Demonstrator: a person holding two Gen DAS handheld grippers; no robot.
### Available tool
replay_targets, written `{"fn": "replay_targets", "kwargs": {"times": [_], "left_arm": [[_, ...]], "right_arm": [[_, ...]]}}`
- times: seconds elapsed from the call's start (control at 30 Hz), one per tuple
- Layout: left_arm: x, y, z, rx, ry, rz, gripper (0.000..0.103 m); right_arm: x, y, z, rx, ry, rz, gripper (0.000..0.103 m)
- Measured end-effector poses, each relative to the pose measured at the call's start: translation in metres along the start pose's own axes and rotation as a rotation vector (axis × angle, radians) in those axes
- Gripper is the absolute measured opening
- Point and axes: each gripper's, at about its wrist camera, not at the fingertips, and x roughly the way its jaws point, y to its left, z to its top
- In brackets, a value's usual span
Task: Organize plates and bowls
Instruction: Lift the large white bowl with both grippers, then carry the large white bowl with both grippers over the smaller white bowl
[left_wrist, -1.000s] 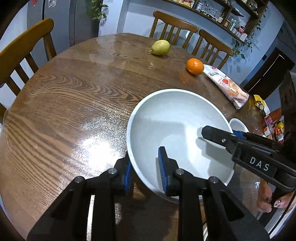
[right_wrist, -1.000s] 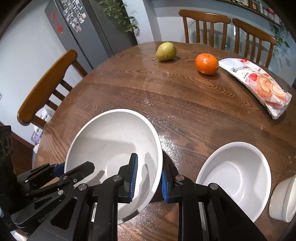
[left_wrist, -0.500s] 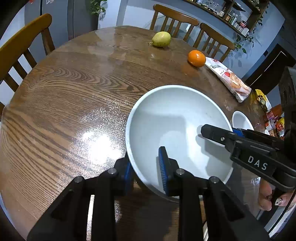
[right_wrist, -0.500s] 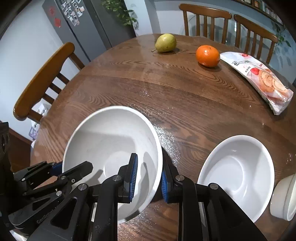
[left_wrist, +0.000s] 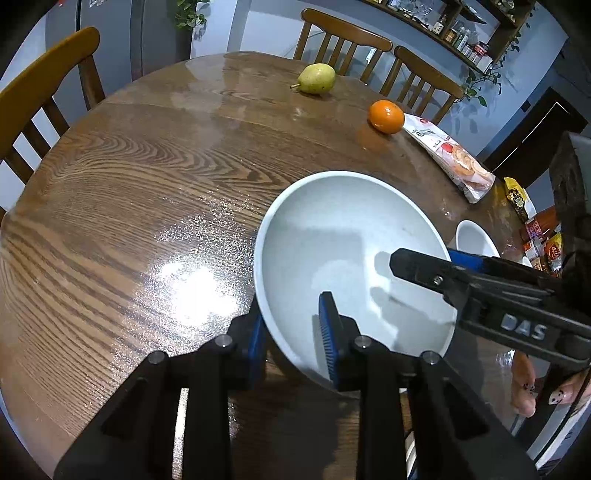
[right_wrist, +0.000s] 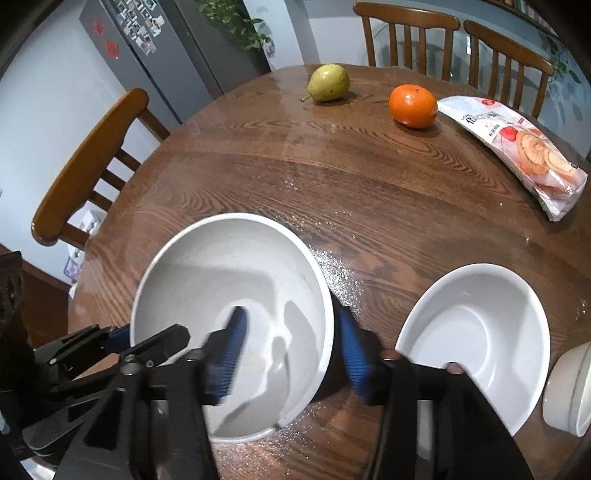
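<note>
A large pale grey bowl (left_wrist: 343, 236) (right_wrist: 221, 273) stands on the round wooden table (left_wrist: 147, 184). My left gripper (left_wrist: 293, 339) straddles its near-left rim, one blue pad inside, one outside, shut on the rim. My right gripper (right_wrist: 293, 350) straddles the opposite rim with its jaws spread wide, pads clear of the wall. It also shows in the left wrist view (left_wrist: 461, 280). A second white bowl (right_wrist: 476, 332) sits to the right of the grey bowl, and a smaller cream bowl (right_wrist: 569, 391) lies at the right edge.
A pear (right_wrist: 328, 82), an orange (right_wrist: 413, 105) and a snack packet (right_wrist: 517, 147) lie at the table's far side. Wooden chairs (right_wrist: 88, 170) stand around the table. A fridge (right_wrist: 155, 48) stands behind on the left.
My right gripper has opened: its jaws were shut on the grey bowl's rim and now stand wide apart. The left gripper keeps its hold on the bowl.
</note>
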Motion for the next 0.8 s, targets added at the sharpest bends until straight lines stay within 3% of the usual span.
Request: {"fn": "replay_targets", "kwargs": {"times": [0.07, 0.27, 0.4, 0.5, 0.67, 0.8], "left_arm": [[-0.001, 0.0, 0.0, -0.004, 0.0, 0.002, 0.031], [-0.01, 0.003, 0.001, -0.024, -0.04, 0.002, 0.045], [-0.024, 0.004, 0.002, -0.034, -0.115, 0.029, 0.052], [-0.036, 0.006, 0.003, -0.048, -0.173, 0.023, 0.052], [-0.062, -0.014, 0.007, -0.03, -0.23, -0.07, 0.054], [-0.068, -0.065, 0.011, 0.085, -0.173, -0.185, 0.054]], "right_arm": [[-0.006, 0.0, 0.0, -0.002, -0.019, 0.01, 0.07], [-0.033, -0.009, -0.001, 0.028, -0.078, -0.006, 0.071], [-0.062, -0.026, -0.003, 0.09, -0.148, -0.043, 0.073], [-0.087, -0.044, -0.011, 0.146, -0.215, -0.084, 0.082], [-0.11, -0.077, -0.02, 0.264, -0.269, -0.1, 0.085], [-0.103, -0.102, -0.019, 0.34, -0.251, -0.087, 0.086]]}}
